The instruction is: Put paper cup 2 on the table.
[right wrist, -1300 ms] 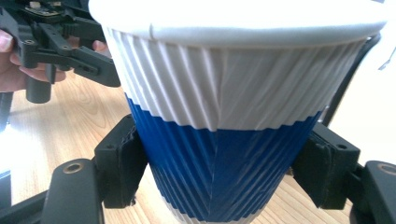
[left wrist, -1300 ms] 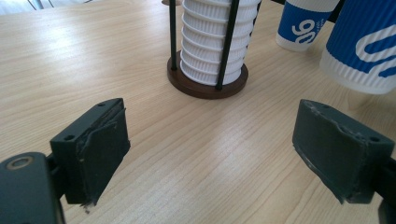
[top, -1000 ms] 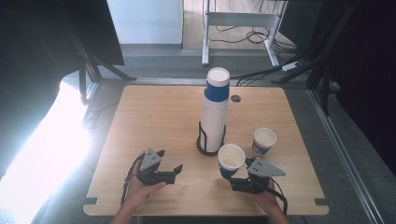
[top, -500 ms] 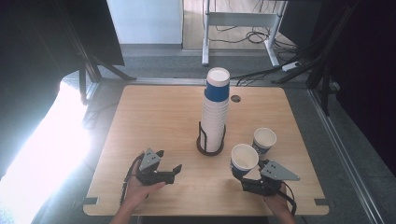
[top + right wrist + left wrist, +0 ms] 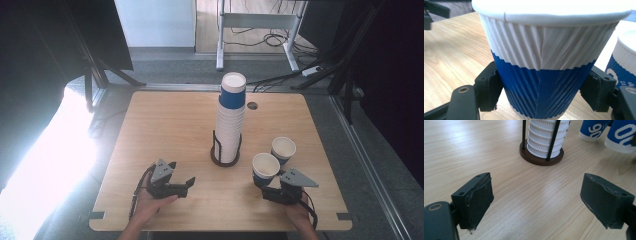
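While the tall stack of cups (image 5: 230,122) stands in its dark wire holder (image 5: 225,154) near the middle of the wooden table (image 5: 165,125), the real action is to the right of that holder, where the right gripper (image 5: 272,192) has a single blue-and-white paper cup (image 5: 265,168) between its jaws. From the right gripper view the two black pads press against the ribbed blue lower half of the cup (image 5: 544,75) on either side, so I would call it clamped. Compared with half a second ago, the cup and the hand behind it have come back in toward the holder: they had swung out to the right and toward the person, and now the cup sits just in front of the second loose cup (image 5: 283,149), close beside it and nearer the table's front edge. Whether its base already rests on the wood I cannot tell; it looks low, at or just above the surface. My guess is that the cup is being set down next to its neighbour, which would make two cups taken off the stack and lined up to the right of the holder. The left gripper (image 5: 182,186) lies well to the left of the holder, near the front edge, in the same spot as a second ago, its jaws spread wide with nothing between them and bare wood beneath.
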Tool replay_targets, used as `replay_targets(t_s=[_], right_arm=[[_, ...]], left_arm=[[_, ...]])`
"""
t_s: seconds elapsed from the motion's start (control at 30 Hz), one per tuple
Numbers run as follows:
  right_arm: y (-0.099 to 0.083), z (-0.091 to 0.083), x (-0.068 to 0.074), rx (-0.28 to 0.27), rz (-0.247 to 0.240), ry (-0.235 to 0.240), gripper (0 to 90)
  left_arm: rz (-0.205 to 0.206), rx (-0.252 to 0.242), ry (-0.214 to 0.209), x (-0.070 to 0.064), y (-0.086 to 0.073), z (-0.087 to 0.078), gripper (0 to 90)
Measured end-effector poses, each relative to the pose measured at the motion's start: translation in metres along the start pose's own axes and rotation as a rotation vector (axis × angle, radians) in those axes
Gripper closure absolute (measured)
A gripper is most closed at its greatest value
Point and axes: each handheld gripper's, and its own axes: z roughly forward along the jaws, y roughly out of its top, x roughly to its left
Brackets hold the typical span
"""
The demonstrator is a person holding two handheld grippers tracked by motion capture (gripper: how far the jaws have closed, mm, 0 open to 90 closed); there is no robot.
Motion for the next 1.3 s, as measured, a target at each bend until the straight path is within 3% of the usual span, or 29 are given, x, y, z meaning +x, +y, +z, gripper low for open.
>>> replay_targets(t_s=[0.6, 1.13, 1.3], right_arm=[[-0.004, 0.031, -0.01, 0.174, -0.008, -0.049, 25.9], [-0.008, 0.031, -0.012, 0.216, -0.011, -0.059, 25.6], [-0.009, 0.03, -0.013, 0.215, -0.004, -0.055, 24.8]], left_arm=[[0.01, 0.014, 0.002, -0.001, -0.002, 0.003, 11.4], [0.015, 0.008, 0.009, -0.002, -0.001, 0.002, 13.1], [-0.002, -0.001, 0.005, -0.001, 0.0, 0.001, 13.2]])
